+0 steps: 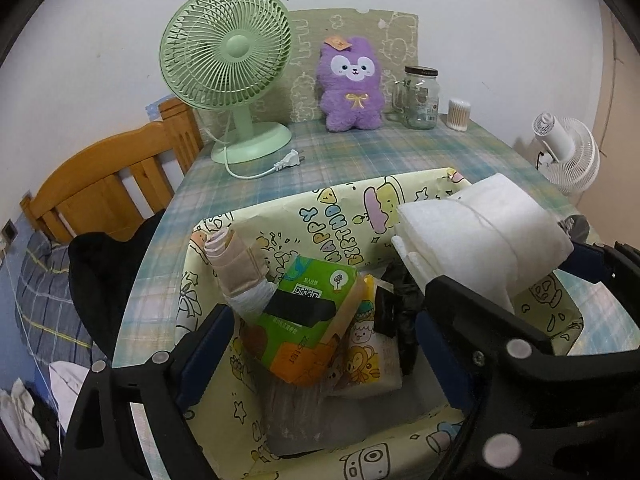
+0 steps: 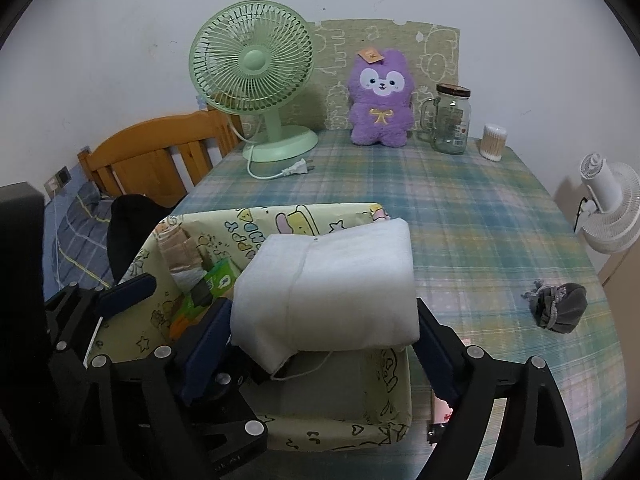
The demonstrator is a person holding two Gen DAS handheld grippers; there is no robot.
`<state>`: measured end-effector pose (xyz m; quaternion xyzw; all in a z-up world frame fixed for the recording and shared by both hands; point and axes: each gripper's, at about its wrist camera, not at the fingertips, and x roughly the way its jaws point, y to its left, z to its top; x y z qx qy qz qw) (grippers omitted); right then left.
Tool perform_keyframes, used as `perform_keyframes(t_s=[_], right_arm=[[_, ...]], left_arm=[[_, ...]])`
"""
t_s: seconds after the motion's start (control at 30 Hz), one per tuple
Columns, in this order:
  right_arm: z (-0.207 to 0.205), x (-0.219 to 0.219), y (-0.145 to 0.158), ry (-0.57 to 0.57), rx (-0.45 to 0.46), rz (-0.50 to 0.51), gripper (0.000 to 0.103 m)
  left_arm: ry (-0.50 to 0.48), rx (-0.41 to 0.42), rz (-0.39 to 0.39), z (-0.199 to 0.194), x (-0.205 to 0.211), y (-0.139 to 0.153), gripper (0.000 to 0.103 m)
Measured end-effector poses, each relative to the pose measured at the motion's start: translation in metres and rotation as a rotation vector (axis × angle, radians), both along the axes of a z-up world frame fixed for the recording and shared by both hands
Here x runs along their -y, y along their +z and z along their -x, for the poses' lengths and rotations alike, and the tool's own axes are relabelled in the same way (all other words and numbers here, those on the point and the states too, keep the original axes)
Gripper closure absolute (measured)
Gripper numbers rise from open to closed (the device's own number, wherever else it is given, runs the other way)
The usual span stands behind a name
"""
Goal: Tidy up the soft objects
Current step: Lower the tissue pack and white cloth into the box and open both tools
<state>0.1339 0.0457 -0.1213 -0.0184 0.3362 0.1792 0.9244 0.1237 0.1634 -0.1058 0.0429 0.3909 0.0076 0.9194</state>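
Fleecy white folded cloth (image 2: 326, 284) (soft, blocky, thread-tied) is seen resting over the cartoon-printed paper-lined box (image 2: 384, 376) on the plaid desk (image 2: 480, 216). Right gripper (image 2: 320, 344) is spread wide around it, pads apparently not pressing; left gripper (image 1: 320, 344) is held wide open, empty.

Both wrist cams angled down, close over bin (image 1: 248, 216); share table (image 2: 460, 208), fan (image 1: 226, 52).

My left gripper (image 1: 320, 344) and right gripper (image 2: 320, 344) were matte black angular frames, studded with round silver screw heads, each carrying dark blue pads (image 2: 204, 344) on its fingers.
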Motion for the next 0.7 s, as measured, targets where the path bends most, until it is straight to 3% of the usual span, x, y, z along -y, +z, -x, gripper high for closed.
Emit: perform_keyframes(t_s=[0.33,0.7], right_arm=[[0.012,0.004,0.014,0.000,0.068,0.046,0.014],[0.031,0.015,0.039,0.050,0.153,0.013,0.005]], left_arm=[[-0.003,0.011,0.034,0.013,0.010,0.010,0.010],[0.066,0.057,0.028,0.041,0.021,0.031,0.010]])
